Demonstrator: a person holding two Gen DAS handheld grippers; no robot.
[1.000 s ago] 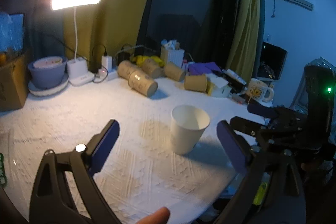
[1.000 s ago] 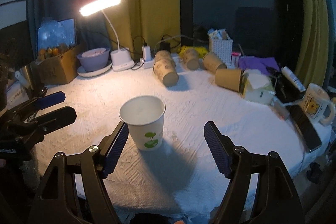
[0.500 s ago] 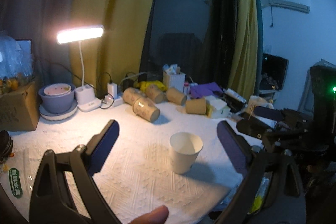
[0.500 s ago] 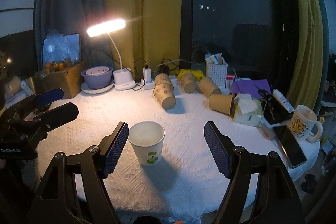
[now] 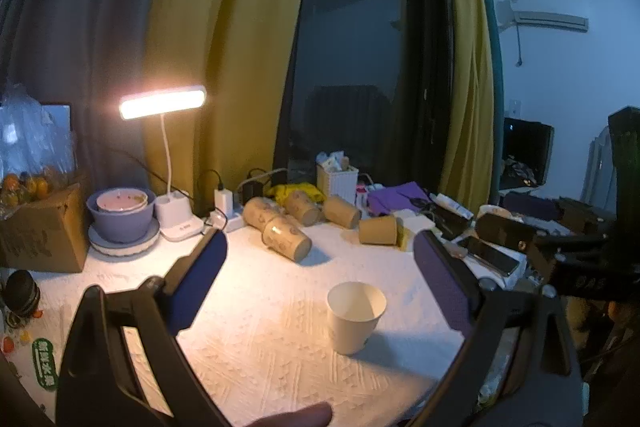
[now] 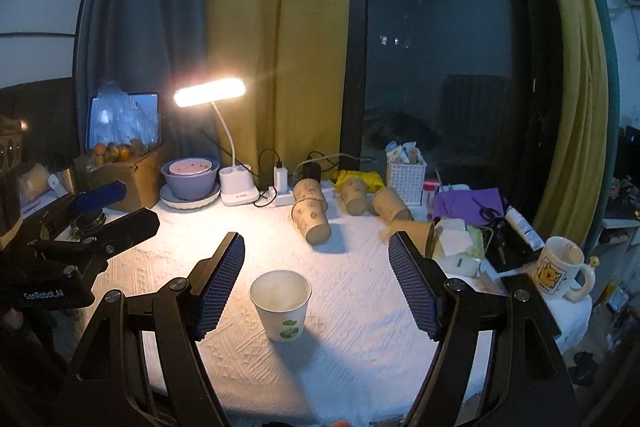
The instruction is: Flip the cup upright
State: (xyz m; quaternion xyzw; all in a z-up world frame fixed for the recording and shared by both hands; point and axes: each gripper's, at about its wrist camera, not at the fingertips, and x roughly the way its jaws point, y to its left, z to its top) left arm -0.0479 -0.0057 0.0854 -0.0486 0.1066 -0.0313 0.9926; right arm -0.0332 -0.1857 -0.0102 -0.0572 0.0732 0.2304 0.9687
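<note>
A white paper cup (image 6: 281,303) with a green leaf print stands upright, mouth up, on the white tablecloth; it also shows in the left wrist view (image 5: 355,315). My right gripper (image 6: 316,285) is open and empty, held back from the cup and above it. My left gripper (image 5: 320,285) is open and empty, also back from the cup, which sits between its fingers in the view. Each gripper shows in the other's view, the left gripper (image 6: 100,211) at the left edge and the right gripper (image 5: 540,227) at the right.
Several brown paper cups (image 6: 312,219) lie on their sides at the back. A lit desk lamp (image 6: 236,183), a bowl on a plate (image 6: 190,179), a cardboard box (image 6: 128,175), a white basket (image 6: 406,177), tissues (image 6: 456,243), a phone and a bear mug (image 6: 560,267) ring the table.
Both grippers have drawn back and risen from the cup, which now looks smaller and farther. The cup has stayed upright in place. Both stay open.
</note>
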